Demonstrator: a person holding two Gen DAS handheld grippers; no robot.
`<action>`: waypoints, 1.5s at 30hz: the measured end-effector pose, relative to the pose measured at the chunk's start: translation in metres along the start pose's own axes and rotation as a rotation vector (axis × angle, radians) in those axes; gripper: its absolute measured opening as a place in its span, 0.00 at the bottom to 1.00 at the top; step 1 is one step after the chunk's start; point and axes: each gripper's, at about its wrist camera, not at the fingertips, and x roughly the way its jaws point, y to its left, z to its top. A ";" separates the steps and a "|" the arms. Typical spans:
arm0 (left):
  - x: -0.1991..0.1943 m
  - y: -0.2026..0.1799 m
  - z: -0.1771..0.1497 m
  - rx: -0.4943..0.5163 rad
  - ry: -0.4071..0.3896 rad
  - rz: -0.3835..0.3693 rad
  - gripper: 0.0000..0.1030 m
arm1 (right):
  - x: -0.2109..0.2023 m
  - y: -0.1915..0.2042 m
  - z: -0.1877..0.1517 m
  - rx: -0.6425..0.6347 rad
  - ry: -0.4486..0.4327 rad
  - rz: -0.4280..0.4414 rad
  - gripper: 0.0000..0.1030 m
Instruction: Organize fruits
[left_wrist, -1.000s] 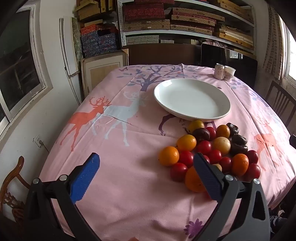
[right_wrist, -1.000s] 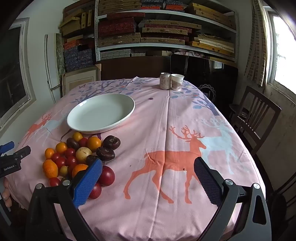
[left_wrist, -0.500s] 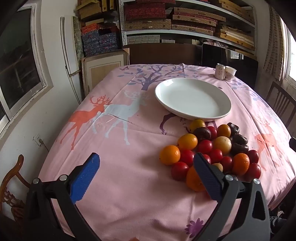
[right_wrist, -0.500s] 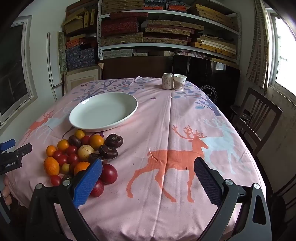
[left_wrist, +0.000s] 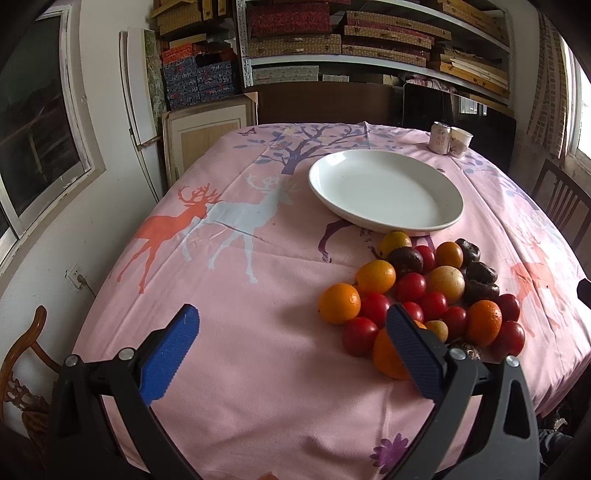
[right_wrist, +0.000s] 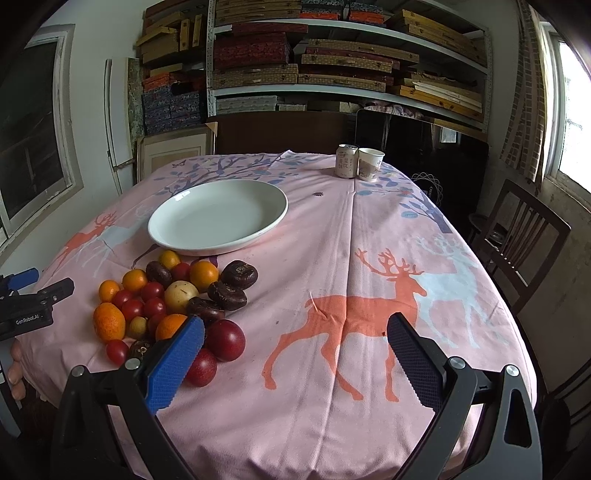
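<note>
A heap of fruit (left_wrist: 424, 291) lies on the pink deer-print tablecloth just in front of a wide white plate (left_wrist: 386, 190): oranges, small red fruits, yellow ones and dark wrinkled ones. The plate holds nothing. My left gripper (left_wrist: 291, 332) is open above the cloth, left of the heap, its right finger overlapping an orange (left_wrist: 388, 354). In the right wrist view the fruit heap (right_wrist: 173, 295) and plate (right_wrist: 218, 216) sit to the left. My right gripper (right_wrist: 295, 345) is open over the orange deer print, its left finger in front of a red fruit (right_wrist: 225, 339).
A can (right_wrist: 346, 161) and a paper cup (right_wrist: 370, 163) stand at the table's far edge. A dark wooden chair (right_wrist: 517, 236) stands at the right. Shelves of boxes fill the back wall. The other gripper (right_wrist: 29, 302) and a hand show at the left edge.
Both views have crept slightly forward and right; the plate and fruit sit a little nearer. Both grippers have stayed open and no fruit has moved.
</note>
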 end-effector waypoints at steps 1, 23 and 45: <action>0.000 0.000 0.000 0.000 0.000 0.001 0.96 | 0.000 0.000 0.000 -0.002 0.000 0.001 0.97; 0.002 -0.001 -0.002 -0.002 0.001 0.001 0.96 | -0.001 0.003 -0.003 -0.007 -0.004 0.011 0.97; 0.004 -0.002 -0.003 -0.003 0.006 0.001 0.96 | -0.001 0.005 -0.005 -0.013 0.002 0.017 0.97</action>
